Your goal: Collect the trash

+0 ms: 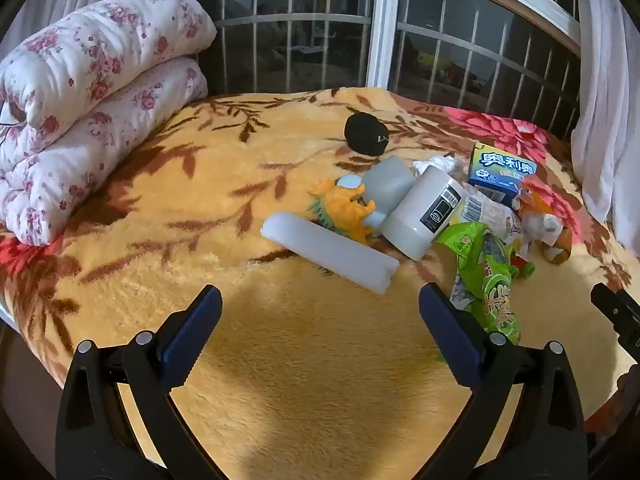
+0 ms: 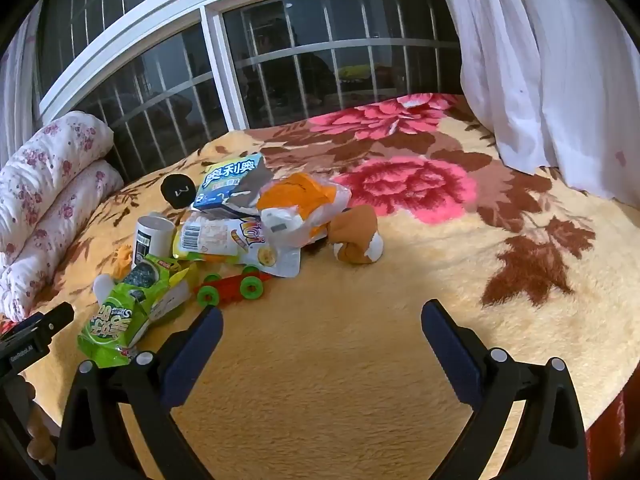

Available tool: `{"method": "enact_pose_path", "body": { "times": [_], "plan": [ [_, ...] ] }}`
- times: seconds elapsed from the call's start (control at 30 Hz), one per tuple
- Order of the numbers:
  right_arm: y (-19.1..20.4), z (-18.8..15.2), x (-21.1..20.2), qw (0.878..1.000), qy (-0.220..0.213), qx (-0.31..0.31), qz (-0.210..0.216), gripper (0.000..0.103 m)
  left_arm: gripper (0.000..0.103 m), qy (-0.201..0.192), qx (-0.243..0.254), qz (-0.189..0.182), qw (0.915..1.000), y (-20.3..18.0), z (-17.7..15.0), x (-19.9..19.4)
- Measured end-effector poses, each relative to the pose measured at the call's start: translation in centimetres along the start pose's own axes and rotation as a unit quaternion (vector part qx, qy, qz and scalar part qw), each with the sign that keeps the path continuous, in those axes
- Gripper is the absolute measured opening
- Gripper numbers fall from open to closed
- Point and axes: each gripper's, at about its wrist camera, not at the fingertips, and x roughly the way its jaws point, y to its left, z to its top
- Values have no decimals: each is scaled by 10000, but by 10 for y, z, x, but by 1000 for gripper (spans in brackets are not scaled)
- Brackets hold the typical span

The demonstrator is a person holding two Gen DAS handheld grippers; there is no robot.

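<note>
The trash lies in a loose heap on the bed (image 1: 280,380), on a yellow plush blanket with brown leaves and pink flowers. Nearest is a crumpled green snack bag (image 1: 486,276) (image 2: 120,320). Behind it sit a white bottle (image 1: 424,212) (image 2: 150,236) on its side, a blue biscuit box (image 1: 502,172) (image 2: 232,184), a yellow-and-white wrapper with a barcode (image 2: 224,240) and an orange-and-white plastic bag (image 2: 304,208). Toys are mixed in among the trash: an orange dinosaur (image 1: 350,208), a red toy with green wheels (image 2: 232,284) and a brown plush (image 2: 356,240). A black round object (image 1: 366,134) (image 2: 179,191) lies farther back, near the barred window (image 1: 304,32).

Only the left wrist view shows the long white tube (image 1: 330,252) lying at the near left of the heap, the grey container (image 1: 388,188) and the crumpled tissue (image 1: 438,164). A folded floral quilt (image 1: 92,108) fills the far left. The right wrist view alone shows the plush and the white curtain (image 2: 552,60) clearly.

Both tongs, left (image 1: 320,320) and right (image 2: 322,332), hang tilted down over bare blanket just short of the heap, released and spread wide, with nothing between them.
</note>
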Motion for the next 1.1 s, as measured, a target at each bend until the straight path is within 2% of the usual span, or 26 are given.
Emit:
{"method": "enact_pose_path", "body": {
  "times": [0.03, 0.33, 0.37, 0.6, 0.93, 1.1],
  "plan": [
    [0, 0, -1, 10000, -25, 5, 13, 98, 96, -37, 85, 94, 9999, -2, 0, 0],
    [3, 0, 0, 10000, 15, 9, 7, 98, 96, 103, -109, 22, 9999, 9, 2, 2],
    [3, 0, 1, 10000, 23, 16, 2, 98, 96, 111, 30, 55, 9999, 0, -1, 4],
    [0, 0, 5, 9999, 94, 23, -45, 98, 96, 132, 345, 235, 9990, -5, 6, 3],
    [5, 2, 15, 9998, 149, -31, -108, 98, 96, 249, 427, 291, 9984, -6, 35, 13],
    [11, 4, 22, 9997, 181, -101, -145, 98, 96, 331, 429, 429, 9976, 0, 27, 26]
  ]
}}
